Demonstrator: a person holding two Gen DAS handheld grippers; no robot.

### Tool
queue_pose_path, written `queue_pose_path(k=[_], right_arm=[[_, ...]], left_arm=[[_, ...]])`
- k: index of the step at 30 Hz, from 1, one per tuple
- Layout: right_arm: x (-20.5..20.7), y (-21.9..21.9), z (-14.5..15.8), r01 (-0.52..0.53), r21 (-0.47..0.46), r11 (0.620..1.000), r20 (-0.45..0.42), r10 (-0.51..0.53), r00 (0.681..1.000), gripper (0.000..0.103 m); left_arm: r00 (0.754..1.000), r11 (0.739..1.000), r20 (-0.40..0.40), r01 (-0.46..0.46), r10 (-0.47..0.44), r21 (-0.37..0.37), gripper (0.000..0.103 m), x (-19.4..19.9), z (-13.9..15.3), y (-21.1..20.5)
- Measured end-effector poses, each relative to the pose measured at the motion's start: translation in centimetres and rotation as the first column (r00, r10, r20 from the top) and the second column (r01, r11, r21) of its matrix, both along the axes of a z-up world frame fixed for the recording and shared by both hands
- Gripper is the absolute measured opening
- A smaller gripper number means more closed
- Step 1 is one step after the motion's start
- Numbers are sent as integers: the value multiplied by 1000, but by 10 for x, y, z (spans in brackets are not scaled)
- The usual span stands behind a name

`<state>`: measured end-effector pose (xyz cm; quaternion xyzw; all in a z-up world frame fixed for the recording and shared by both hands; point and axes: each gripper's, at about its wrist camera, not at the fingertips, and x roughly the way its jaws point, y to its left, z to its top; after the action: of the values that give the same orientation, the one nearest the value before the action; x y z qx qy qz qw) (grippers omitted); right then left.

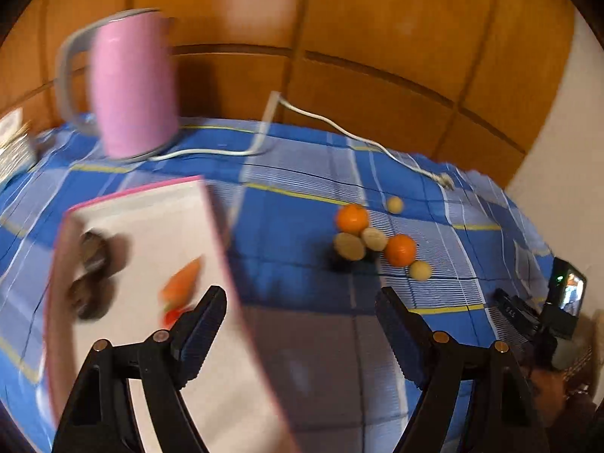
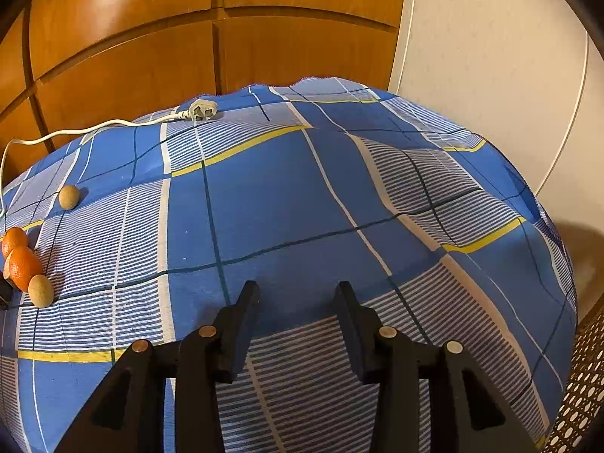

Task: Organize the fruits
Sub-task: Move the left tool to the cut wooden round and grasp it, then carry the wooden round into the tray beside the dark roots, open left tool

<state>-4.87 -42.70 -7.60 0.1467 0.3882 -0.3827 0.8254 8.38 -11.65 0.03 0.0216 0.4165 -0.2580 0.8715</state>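
we judge sorting barely begun: both tongs, left tongs (image 1: 302,304) and right tongs (image 2: 298,298), gape empty, while oranges (image 1: 352,219) and kiwis (image 1: 350,246) cluster loose on the bench (image 1: 294,215) beside the tray (image 1: 158,226).

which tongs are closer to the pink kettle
Left. The left tongs hover open over the white tray, with the pink kettle just beyond it. The right tongs face bare blue cloth near the table's other end; no kettle in their view.
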Motion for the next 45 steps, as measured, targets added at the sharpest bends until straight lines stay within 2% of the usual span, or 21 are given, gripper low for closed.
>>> queue_pose_path(k=[6, 13, 16, 18, 21, 22, 24, 28, 37, 45], right_arm=[[-2, 0, 0, 1, 0, 1000, 7, -1, 1000, 43], [-1, 1, 0, 1, -6, 1000, 3, -1, 1000, 44], [-1, 1, -1, 2, -6, 1000, 3, -2, 1000, 44], [0, 1, -1, 2, -7, 1000, 2, -2, 1000, 44], [0, 1, -1, 2, -9, 1000, 0, -2, 1000, 44], [0, 1, -1, 2, -11, 1000, -1, -2, 1000, 44], [1, 1, -1, 1, -14, 1000, -3, -1, 1000, 44], [1, 1, -1, 1, -17, 1000, -6, -2, 1000, 44], [1, 1, -1, 2, -18, 1000, -6, -2, 1000, 44], [1, 1, -1, 2, -17, 1000, -5, -2, 1000, 44]], left_arm=[[996, 996, -72, 63, -59, 61, 81, 30, -28, -50], [991, 988, -98, 98, -86, 117, 81, 53, -53, -79], [984, 985, -149, 114, -95, 126, 74, 66, -65, -88], [987, 986, -135, 109, -91, 129, 72, 69, -66, -90], [988, 989, -126, 105, -92, 102, 54, 74, -66, -91], [984, 990, -138, 126, -116, 64, 39, 74, -65, -91], [986, 989, -119, 124, -115, 80, 38, 67, -63, -92], [985, 991, -131, 123, -116, 49, 38, 54, -62, -79], [985, 994, -150, 78, -89, -75, 38, 15, -39, -32], [988, 988, -153, -45, 21, -151, 38, -17, -25, 39]])
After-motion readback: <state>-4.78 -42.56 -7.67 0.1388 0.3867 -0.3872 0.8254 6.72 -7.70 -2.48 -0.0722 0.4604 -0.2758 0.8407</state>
